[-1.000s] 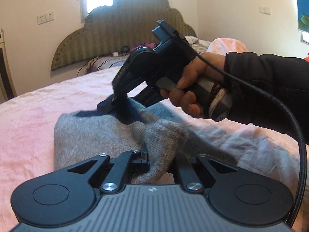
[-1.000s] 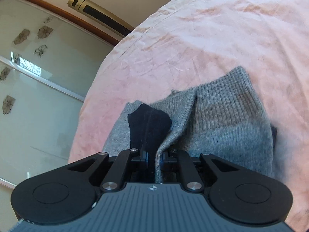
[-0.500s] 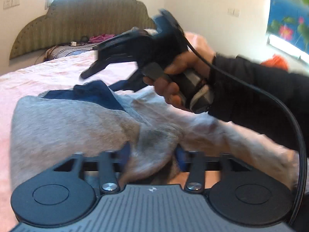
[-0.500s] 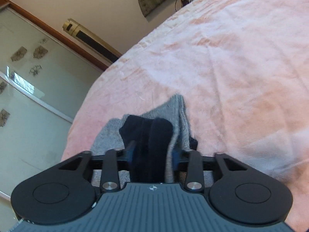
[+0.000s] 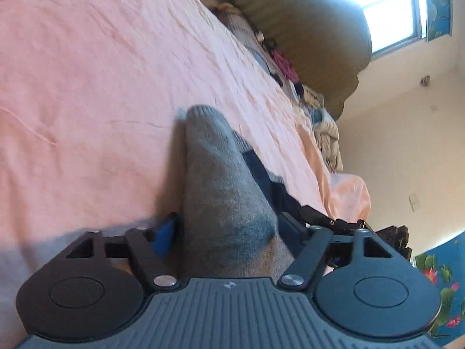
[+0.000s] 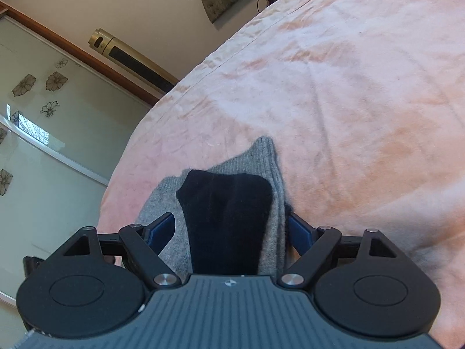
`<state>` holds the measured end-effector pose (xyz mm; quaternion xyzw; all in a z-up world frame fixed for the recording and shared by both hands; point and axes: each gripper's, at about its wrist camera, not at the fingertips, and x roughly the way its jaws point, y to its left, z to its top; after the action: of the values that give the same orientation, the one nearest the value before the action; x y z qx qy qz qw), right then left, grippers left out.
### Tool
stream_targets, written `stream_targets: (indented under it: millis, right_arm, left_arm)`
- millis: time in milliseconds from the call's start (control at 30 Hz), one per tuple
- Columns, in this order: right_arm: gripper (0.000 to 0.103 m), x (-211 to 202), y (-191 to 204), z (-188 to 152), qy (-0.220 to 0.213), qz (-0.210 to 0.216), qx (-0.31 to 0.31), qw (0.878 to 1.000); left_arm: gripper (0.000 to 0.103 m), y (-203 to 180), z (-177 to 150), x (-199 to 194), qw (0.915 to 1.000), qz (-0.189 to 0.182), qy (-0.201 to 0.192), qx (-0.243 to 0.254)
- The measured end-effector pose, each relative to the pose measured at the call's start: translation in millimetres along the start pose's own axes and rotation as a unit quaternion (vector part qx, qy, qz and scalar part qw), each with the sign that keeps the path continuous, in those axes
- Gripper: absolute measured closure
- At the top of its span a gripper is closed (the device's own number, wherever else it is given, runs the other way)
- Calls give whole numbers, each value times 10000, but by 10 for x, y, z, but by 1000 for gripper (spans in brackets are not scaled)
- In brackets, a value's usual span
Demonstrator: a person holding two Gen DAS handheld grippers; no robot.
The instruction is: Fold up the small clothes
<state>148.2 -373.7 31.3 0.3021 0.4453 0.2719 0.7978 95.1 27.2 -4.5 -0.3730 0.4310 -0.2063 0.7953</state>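
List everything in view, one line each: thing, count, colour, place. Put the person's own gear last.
Sock: one seen, grey with dark navy patches, lying on the bed between both pairs of tongs.
Bedsheet: one, pink, wrinkled, covering the bed.
Headboard: one, olive green, padded, at the head of the bed.
Clutter: several mixed-colour items, too blurred to name, along the headboard.
Window: one, bright, above the headboard.
Sliding door: one, pale green with flower decals, beside the bed.
Gold cylinder: one, with a black panel, against the wall.
Left tongs: black, blue pads, jaws apart, just closing, sock between.
Right tongs: black, blue pads, jaws apart, just opening, sock between.
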Motion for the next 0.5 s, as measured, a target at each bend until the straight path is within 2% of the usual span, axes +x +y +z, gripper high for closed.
stream_targets:
  millis: [33, 67, 100, 200, 333, 433, 500]
  right_arm:
    - [31, 25, 31, -6, 17, -55, -95, 9999]
    - [43, 50, 64, -8, 77, -149, -186, 9997]
    - [76, 101, 63, -13, 247, -195, -125, 9994]
    - [76, 95, 153, -41, 107, -111, -197, 9997]
    - [76, 240, 447, 53, -121, 330, -304, 9989]
    - [75, 546, 605, 148, -191, 510, -241, 9982]
    - [64, 748, 636, 164, -134, 346, -40, 9993]
  left_arm:
    - [63, -42, -41, 88, 9999, 121, 55, 95]
    - [66, -56, -69, 126, 9996, 211, 12, 184]
    - [70, -68, -63, 119, 9994, 247, -40, 256]
    - [74, -113, -44, -38, 9975, 301, -216, 608]
    - [74, -172, 173, -359, 9903, 565, -639, 1092]
    - [70, -153, 413, -518, 9816, 1031, -1007, 1253]
    - [64, -124, 488, -548, 9669, 1604, -1217, 1567]
